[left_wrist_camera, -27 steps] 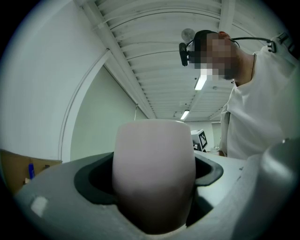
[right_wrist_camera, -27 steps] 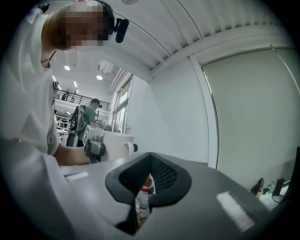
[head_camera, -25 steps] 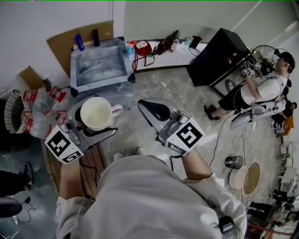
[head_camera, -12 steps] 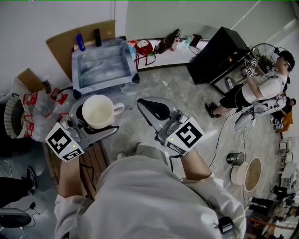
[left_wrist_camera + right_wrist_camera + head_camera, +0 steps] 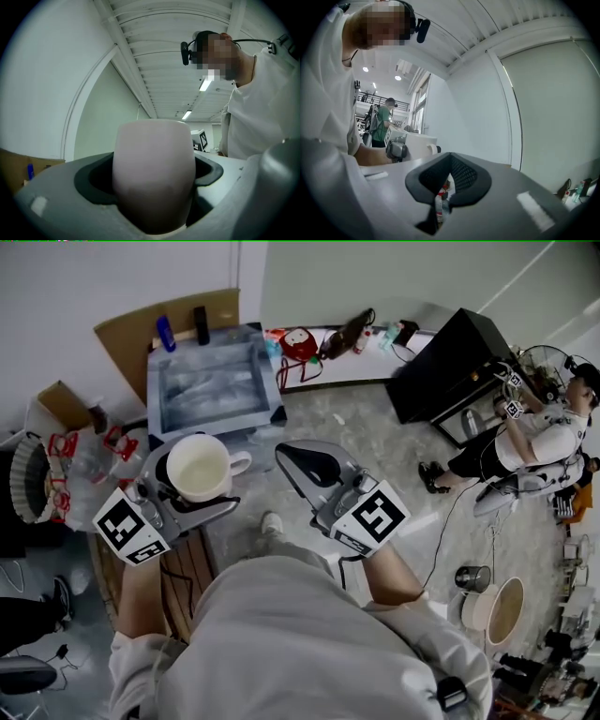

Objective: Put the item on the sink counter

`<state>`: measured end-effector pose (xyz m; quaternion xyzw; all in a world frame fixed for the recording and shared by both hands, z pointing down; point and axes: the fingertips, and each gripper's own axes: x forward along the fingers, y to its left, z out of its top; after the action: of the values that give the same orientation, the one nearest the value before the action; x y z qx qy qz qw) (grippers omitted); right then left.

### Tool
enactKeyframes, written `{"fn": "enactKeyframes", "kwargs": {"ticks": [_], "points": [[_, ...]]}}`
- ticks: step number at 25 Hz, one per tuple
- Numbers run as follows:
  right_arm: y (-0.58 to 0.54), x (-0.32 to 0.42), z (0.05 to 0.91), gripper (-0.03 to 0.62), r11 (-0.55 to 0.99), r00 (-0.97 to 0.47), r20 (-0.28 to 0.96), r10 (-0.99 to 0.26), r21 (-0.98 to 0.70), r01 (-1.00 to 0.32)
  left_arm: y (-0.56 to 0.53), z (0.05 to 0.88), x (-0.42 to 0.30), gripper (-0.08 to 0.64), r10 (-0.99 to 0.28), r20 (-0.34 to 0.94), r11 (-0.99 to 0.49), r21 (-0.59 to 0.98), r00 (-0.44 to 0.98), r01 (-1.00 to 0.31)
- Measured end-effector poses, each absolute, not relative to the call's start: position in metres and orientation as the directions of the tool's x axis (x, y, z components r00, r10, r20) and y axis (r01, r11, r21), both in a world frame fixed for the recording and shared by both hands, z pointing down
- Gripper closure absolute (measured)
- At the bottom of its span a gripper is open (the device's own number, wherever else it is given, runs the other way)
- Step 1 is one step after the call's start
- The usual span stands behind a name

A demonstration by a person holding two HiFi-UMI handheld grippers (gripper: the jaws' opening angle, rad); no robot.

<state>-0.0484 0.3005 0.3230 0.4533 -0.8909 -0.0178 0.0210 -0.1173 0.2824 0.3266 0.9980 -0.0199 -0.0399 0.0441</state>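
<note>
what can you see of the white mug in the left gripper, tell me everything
The white ceramic-looking mug is round and smooth, with one loop handle sticking out to the right in the head view. It stands upright, mouth up, and looks empty inside. The left gripper has its grey jaws closed around the mug's body, holding it in the air above the floor, short of the metal sink. Nothing else touches it.

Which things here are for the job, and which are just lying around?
For the job:
- white mug, clamped in the left gripper
- sink and the brown counter by it

Just lying about:
- blue bottle and black bottle
- red thing
- black cabinet
- metal pot
- right gripper, shut and empty
</note>
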Motion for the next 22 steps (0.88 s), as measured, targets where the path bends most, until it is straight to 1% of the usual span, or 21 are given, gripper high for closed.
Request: {"fn": "enactKeyframes", "kwargs": {"ticks": [12,22], "points": [[0.210,0.011,0.314,0.588,0.667,-0.667,0.014,-0.745,0.049,-0.743,0.197,0.318,-0.061,0.091,-0.132,-0.081,-0.989,0.079,0.988,-0.126],[0.160,0.017,0.325,0.588,0.714,-0.713,0.032,-0.700,0.020,-0.700,0.152,0.329,-0.050,0.091,-0.171,-0.068,-0.980,0.112,0.983,-0.163]]}}
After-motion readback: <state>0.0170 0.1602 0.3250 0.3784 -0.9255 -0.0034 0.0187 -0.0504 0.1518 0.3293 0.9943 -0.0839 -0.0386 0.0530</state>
